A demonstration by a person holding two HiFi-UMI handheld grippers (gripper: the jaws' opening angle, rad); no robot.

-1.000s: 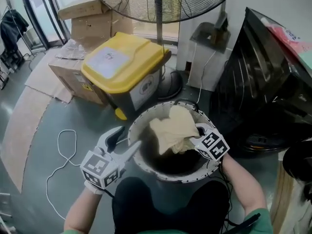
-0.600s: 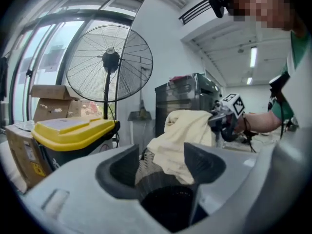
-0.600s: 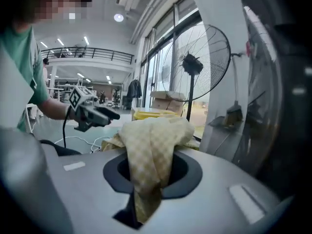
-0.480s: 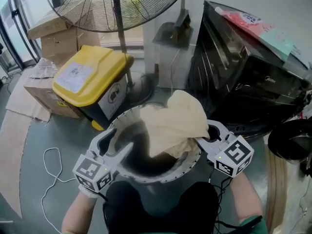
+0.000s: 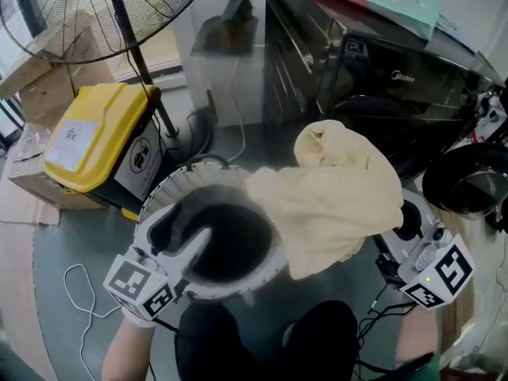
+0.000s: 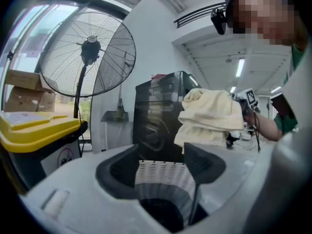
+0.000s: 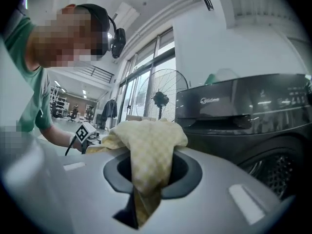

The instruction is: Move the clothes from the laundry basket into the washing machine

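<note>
A pale yellow cloth (image 5: 341,197) hangs above and to the right of the white lattice laundry basket (image 5: 171,189), clear of its rim. My right gripper (image 5: 379,244) is shut on the cloth (image 7: 146,145), which drapes over the jaws and hides the fingertips. My left gripper (image 5: 181,240) is open at the basket's left rim, and the basket wall (image 6: 163,179) shows between its spread jaws. The basket's inside looks dark, and I cannot make out its contents. The black washing machine (image 5: 381,78) stands behind and to the right of the cloth.
A yellow-lidded bin (image 5: 87,137) and a standing fan (image 5: 95,6) are to the left, with cardboard boxes (image 5: 36,82) behind them. A white cable (image 5: 75,280) lies on the floor. A round dark door (image 5: 468,185) sits at the far right.
The right gripper has lifted the cloth up out of the basket and carried it right, toward the machine. The left gripper has moved from beside the basket onto its rim.
</note>
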